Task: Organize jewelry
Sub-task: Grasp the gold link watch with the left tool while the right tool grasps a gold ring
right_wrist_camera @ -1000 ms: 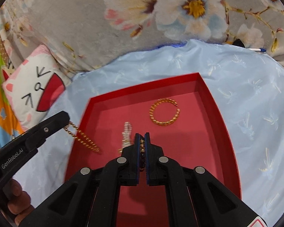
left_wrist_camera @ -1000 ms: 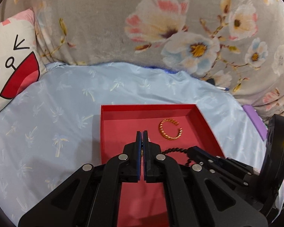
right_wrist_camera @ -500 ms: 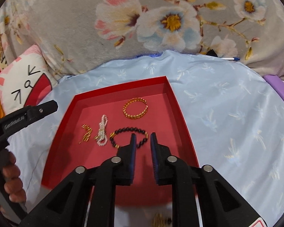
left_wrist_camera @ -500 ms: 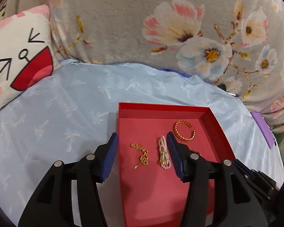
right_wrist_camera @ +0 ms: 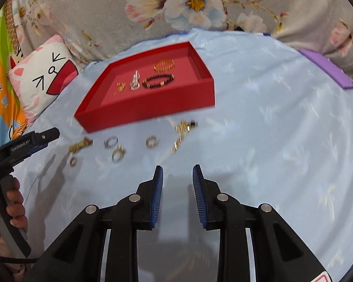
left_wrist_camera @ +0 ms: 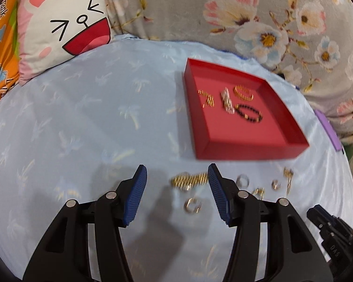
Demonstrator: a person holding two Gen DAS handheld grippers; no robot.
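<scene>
A pale blue satin sheet printed with small palm trees (left_wrist_camera: 87,122) covers the whole bed, with a grey floral blanket (left_wrist_camera: 258,18) along its far edge and a white cat-face cushion (left_wrist_camera: 63,28) at its far left corner. Toward the far right of the sheet sits a shallow square red cardboard tray (left_wrist_camera: 249,151), and on its floor lie a black beaded bracelet (left_wrist_camera: 248,113), a gold beaded bangle (left_wrist_camera: 243,92), a bunched pearl strand (left_wrist_camera: 227,101) and a short gold chain (left_wrist_camera: 207,98). The left gripper (left_wrist_camera: 176,176) stands half open with nothing between its blue pads, hanging over the loose pieces along the tray's near edge; the right gripper (right_wrist_camera: 177,172) is narrower, its jaws opening, also empty, over bare sheet. The loose items still on the sheet are a coiled gold spring-like bracelet (left_wrist_camera: 190,179), a tangled gold chain cluster (right_wrist_camera: 184,129) and several small silver and gold rings (right_wrist_camera: 118,152), which makes the sorting look roughly half done. The likely trouble is the slippery, soft fabric: a ring could skate away from closing pads or sink into a fold, the pads could pinch sheet along with metal, and the tangled chain could drag a neighbour with it
</scene>
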